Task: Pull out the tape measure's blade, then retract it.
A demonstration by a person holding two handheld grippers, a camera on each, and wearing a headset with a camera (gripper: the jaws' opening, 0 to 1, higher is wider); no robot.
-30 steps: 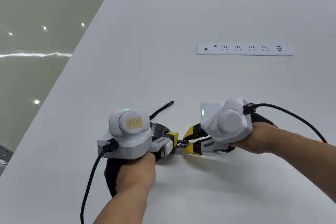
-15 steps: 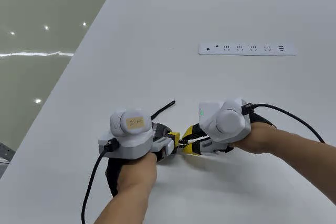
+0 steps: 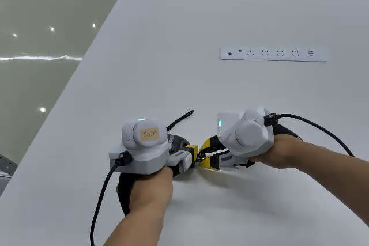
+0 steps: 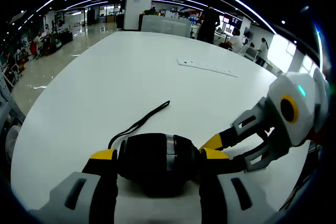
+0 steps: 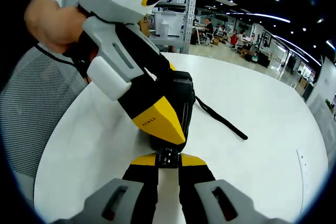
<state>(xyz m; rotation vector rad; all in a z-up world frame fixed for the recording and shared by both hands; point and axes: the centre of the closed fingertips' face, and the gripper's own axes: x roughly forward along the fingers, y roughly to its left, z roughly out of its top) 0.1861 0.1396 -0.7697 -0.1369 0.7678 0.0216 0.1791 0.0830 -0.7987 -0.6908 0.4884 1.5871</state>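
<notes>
While the left gripper (image 4: 157, 154) clamps the black rounded tape measure (image 4: 152, 167), the right gripper (image 5: 168, 161) faces it. Its narrow jaws pinch the metal blade tip (image 5: 168, 154).

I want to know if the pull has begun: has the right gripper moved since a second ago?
No. Against the power strip the right gripper has stayed put, jaws shut on the tape measure.

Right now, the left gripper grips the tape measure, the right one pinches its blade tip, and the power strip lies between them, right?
No: the head view shows the power strip lying apart, farther up the table. The left gripper grips the tape measure; the right gripper pinches its blade tip.
</notes>
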